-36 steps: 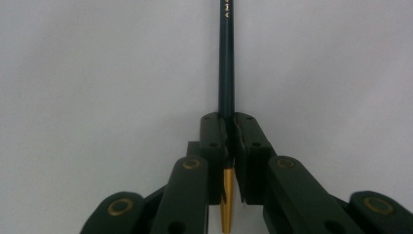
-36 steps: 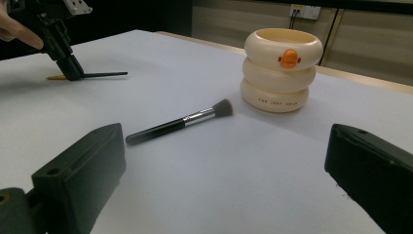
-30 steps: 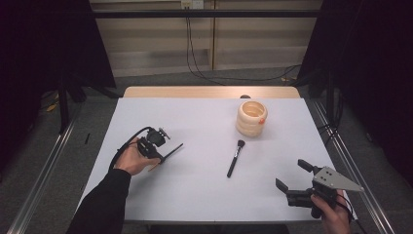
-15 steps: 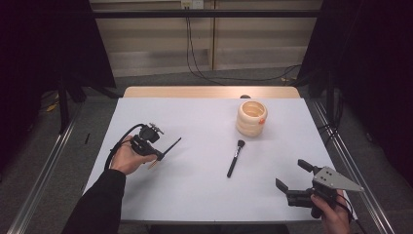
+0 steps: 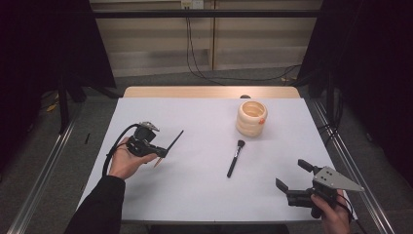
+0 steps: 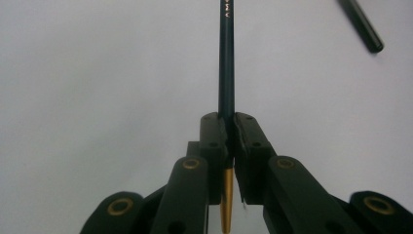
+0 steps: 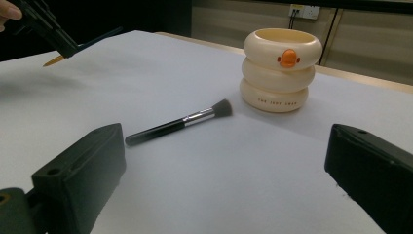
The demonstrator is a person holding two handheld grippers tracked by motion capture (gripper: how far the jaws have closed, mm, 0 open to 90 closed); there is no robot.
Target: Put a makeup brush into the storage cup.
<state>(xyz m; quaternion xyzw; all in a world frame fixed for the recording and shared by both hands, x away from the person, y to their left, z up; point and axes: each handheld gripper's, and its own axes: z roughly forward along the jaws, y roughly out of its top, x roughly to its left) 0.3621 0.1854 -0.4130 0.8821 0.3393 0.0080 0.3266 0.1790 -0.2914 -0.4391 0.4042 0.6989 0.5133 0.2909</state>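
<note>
1. My left claw (image 5: 165,148) is clamped on a thin dark pencil (image 6: 226,63) and, compared with a second ago, has lifted it off the table (image 5: 195,190), far left of the cream duck cup (image 5: 252,118).
2. I judge the pick-up done; carrying it to the cup comes next.
3. The brush (image 5: 235,158) lies just below-left of the cup, untouched.
4. My right claw (image 5: 293,176) waits open and empty, below-right of the cup.
</note>
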